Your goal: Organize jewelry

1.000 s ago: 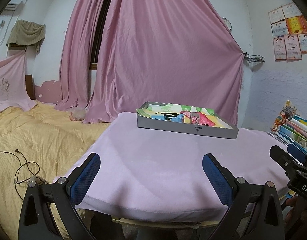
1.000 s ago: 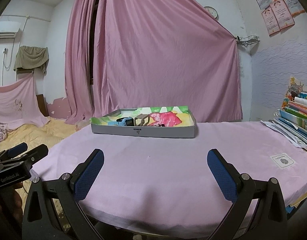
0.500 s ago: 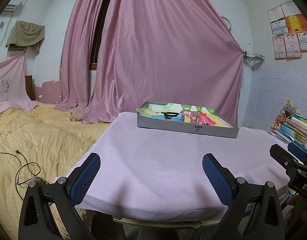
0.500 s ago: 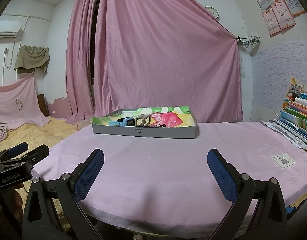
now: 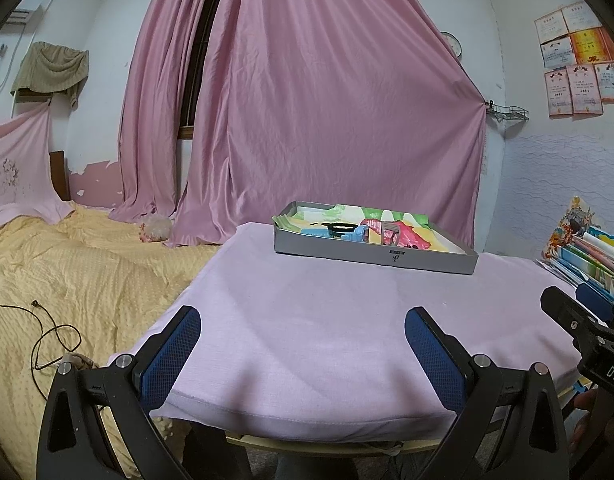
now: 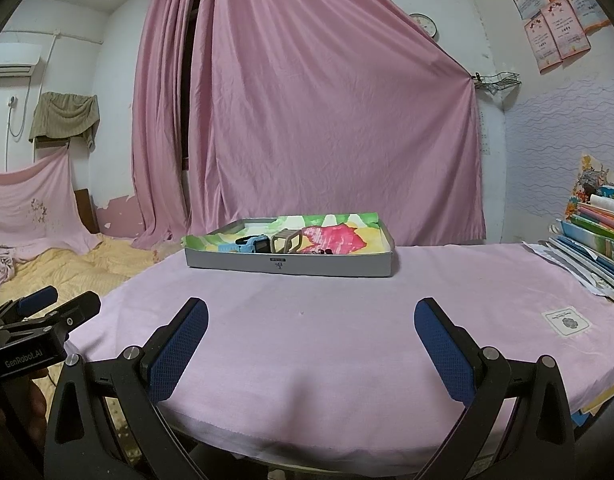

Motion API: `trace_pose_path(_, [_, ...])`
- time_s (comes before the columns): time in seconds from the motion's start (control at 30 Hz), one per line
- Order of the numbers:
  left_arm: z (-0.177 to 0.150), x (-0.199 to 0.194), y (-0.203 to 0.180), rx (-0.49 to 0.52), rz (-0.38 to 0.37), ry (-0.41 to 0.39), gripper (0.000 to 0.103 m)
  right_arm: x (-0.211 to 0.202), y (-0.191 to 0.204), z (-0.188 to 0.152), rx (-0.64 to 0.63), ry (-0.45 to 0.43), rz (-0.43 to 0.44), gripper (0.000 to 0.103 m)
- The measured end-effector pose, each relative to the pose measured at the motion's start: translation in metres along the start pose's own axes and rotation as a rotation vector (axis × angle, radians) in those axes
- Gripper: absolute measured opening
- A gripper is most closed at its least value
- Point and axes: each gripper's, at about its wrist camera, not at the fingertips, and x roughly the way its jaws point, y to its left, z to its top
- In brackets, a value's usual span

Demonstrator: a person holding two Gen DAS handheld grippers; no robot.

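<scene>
We hold both claws wide open and empty at the near edge of the tabletop (image 6: 347, 320), which is draped in a pale pink cloth. The left claw (image 5: 303, 318) has its two blue-padded fingers spread apart over the cloth's near hem, and the right claw (image 6: 311, 310) stands the same way, its pads well apart with nothing between them. Each wrist view catches the other claw at its side edge. The task's things sit well ahead of us, near the far edge of the tabletop: a shallow grey tray (image 6: 291, 267) lined with brightly coloured paper. Inside it we see a blue watch (image 6: 251, 245) lying toward the left and a tan watch band (image 6: 286, 241) standing on edge just beside it, with some small dark pieces (image 6: 322, 251) to its right that are too small to make out. From the left wrist view the tray (image 5: 371, 254) appears turned at an angle, its long front wall toward us. A stack of books (image 6: 595, 236) lies on the right end of the tabletop, and a small white label (image 6: 565, 321) shows on the cloth near it. Behind the tray hangs a pink curtain (image 6: 327, 120), and a bed with a yellow cover (image 5: 79, 264) lies to the left.
</scene>
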Motion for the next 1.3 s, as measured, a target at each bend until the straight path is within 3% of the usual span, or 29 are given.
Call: trace_pose_path(1.3, [-0.0041, 0.0009, 0.0013, 0.004, 0.000, 0.008, 0.102, 0.0022, -0.0017, -0.0015, 0.007, 0.001, 0.006, 0.101])
